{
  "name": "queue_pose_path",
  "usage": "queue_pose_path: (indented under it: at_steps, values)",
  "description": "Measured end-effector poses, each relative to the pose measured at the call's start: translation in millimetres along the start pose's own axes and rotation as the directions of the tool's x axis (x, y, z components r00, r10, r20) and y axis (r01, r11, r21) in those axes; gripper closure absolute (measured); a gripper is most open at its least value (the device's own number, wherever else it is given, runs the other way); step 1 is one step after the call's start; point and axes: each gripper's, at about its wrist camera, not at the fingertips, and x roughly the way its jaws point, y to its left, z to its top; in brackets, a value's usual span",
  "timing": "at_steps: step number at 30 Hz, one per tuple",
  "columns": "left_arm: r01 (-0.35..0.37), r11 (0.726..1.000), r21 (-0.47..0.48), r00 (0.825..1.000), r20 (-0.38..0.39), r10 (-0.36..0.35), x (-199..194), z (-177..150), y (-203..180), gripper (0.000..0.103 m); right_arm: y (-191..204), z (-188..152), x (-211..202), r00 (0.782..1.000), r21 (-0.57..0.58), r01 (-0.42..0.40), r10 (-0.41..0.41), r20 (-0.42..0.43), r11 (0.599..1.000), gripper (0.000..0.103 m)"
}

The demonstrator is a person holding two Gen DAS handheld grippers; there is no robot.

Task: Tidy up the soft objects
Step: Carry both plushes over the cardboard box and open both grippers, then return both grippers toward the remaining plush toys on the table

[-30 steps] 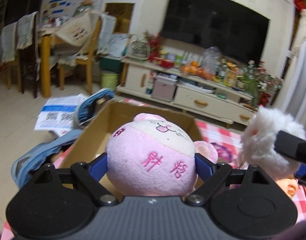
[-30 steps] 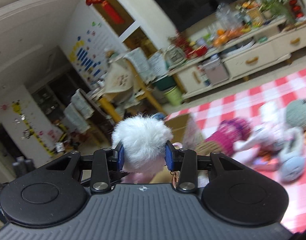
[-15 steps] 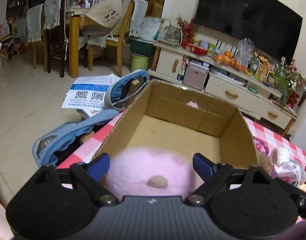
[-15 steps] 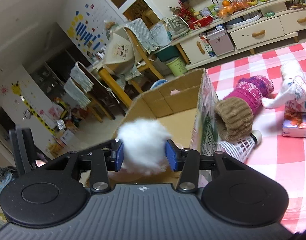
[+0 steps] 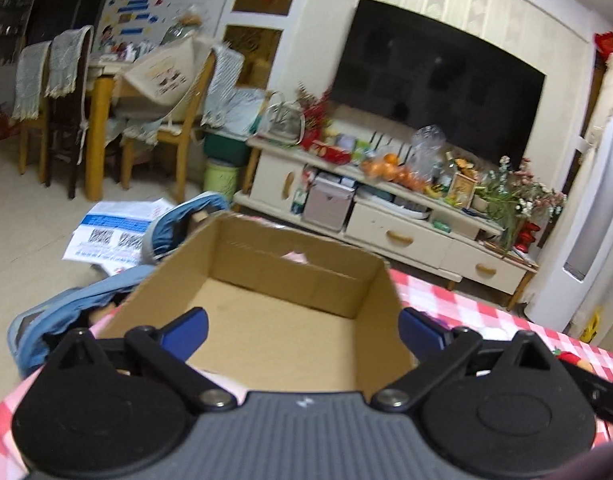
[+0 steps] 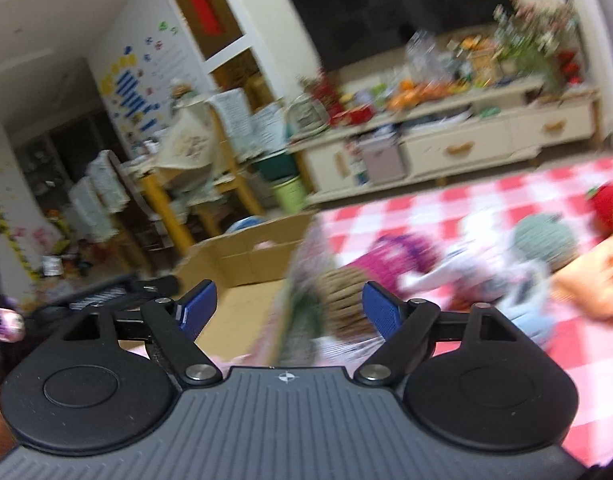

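Note:
An open cardboard box (image 5: 290,280) stands on the red checked cloth; it also shows in the right wrist view (image 6: 246,264). My left gripper (image 5: 302,330) is open and empty over the box's near edge. A sliver of the pink plush (image 5: 222,380) shows just below it. My right gripper (image 6: 290,310) is open and empty above the box's right wall. Soft things lie on the cloth to the right: a magenta knitted sock with a brown cuff (image 6: 370,272), a white doll (image 6: 486,264), a grey-green ball (image 6: 544,242), an orange plush (image 6: 594,276).
A blue backpack (image 5: 78,304) and papers (image 5: 114,236) lie on the floor left of the box. A TV cabinet (image 5: 386,216) with clutter stands behind. A dining table and chairs (image 5: 118,120) are at the far left. A white fridge (image 5: 594,208) is at the right.
Both grippers have opened. The pink plush left the left gripper and the white fluffy ball left the right gripper, over the box. Both views have tilted up; the right view is blurred by motion.

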Motion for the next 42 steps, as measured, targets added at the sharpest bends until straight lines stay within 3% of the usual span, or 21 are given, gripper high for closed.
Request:
queue_pose_path:
  at_steps: [4, 9, 19, 31, 36, 42]
  values:
    - [0.02, 0.999, 0.039, 0.999, 0.033, -0.021, 1, -9, -19, 0.002, -8, -1, -10, 0.992, -0.049, 0.113, -0.11, 0.063, 0.992, 0.002]
    - [0.016, 0.998, 0.062, 0.997, 0.079, -0.021, 4, -16, -31, 0.002, -17, -5, -15, 0.975, -0.095, 0.201, -0.189, 0.117, 0.975, 0.0]
    - [-0.116, 0.98, 0.16, 0.987, 0.127, 0.096, 6, -20, -37, 0.003, -27, -7, -16, 0.96, -0.158, 0.267, -0.248, 0.13, 0.951, 0.0]
    - [-0.189, 0.968, 0.165, 0.979, 0.106, 0.174, 6, -13, -31, 0.002, -48, -9, -44, 0.929, -0.167, 0.359, -0.334, 0.159, 0.918, 0.0]
    - [-0.189, 0.966, 0.178, 0.977, 0.135, 0.166, 1, -14, -45, 0.001, -61, -8, -50, 0.917, -0.136, 0.387, -0.367, 0.155, 0.912, 0.0]
    - [-0.133, 0.968, 0.213, 0.981, 0.167, 0.098, -4, -14, -68, 0.001, -72, -10, -55, 0.907, -0.127, 0.412, -0.392, 0.151, 0.902, 0.0]
